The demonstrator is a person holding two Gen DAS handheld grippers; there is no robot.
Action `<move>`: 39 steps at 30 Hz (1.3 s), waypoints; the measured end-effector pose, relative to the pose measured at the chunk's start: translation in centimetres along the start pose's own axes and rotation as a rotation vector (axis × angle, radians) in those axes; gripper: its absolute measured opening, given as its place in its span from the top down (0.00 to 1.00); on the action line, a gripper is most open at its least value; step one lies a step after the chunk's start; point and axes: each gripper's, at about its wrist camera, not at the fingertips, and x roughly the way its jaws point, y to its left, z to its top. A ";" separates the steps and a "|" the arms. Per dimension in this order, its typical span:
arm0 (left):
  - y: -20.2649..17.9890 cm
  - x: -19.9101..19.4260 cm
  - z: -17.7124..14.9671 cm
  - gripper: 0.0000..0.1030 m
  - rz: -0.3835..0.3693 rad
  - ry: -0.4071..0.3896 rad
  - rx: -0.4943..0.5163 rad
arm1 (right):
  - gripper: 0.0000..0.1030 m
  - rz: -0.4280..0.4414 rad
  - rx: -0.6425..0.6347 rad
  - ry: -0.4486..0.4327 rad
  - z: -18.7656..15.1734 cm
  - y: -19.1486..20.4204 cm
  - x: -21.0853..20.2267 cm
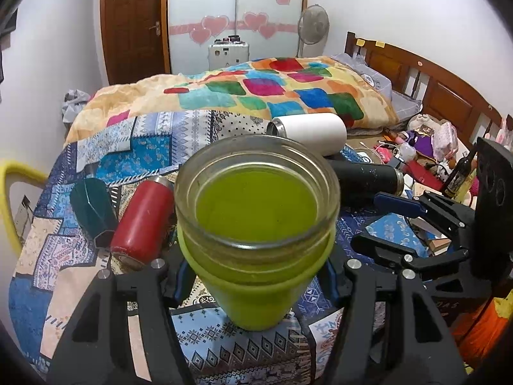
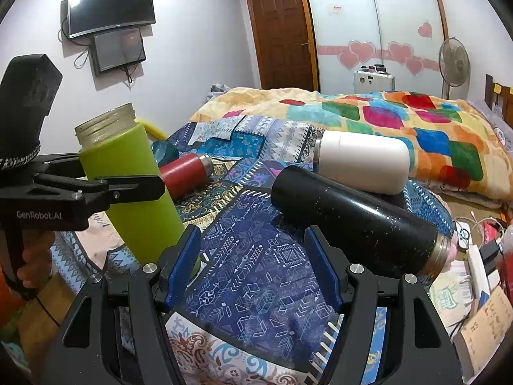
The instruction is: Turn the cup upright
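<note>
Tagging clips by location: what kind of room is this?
Most likely a bedroom in a home: a bed with a colourful blanket, a wardrobe with heart stickers, and a wall TV.

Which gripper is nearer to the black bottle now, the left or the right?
Right. The right gripper is open just beside the black bottle; the left gripper holds the green cup farther away.

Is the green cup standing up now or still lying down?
Nearly up, leaning a bit. The green cup has its open mouth on top, base near the cloth, with the left tongs clamped around it.
</note>
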 end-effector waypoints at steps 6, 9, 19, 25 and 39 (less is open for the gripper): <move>0.5 -0.1 -0.4 0.37 -0.023 0.015 -0.020 | 0.37 0.004 0.007 -0.003 0.1 0.1 -0.6; 0.5 -0.5 -0.9 0.35 -0.031 0.021 -0.034 | 0.37 0.001 0.005 -0.013 0.3 0.5 -1.4; -0.3 -7.8 -3.2 0.35 0.021 -0.117 -0.048 | 0.37 -0.040 -0.024 -0.128 1.2 4.0 -7.8; -2.1 -15.0 -5.0 0.35 0.125 -0.304 -0.025 | 0.37 -0.068 -0.031 -0.236 1.3 6.9 -12.5; -4.6 -24.4 -9.2 0.17 0.235 -0.574 -0.041 | 0.23 -0.138 -0.016 -0.441 -0.5 11.0 -19.6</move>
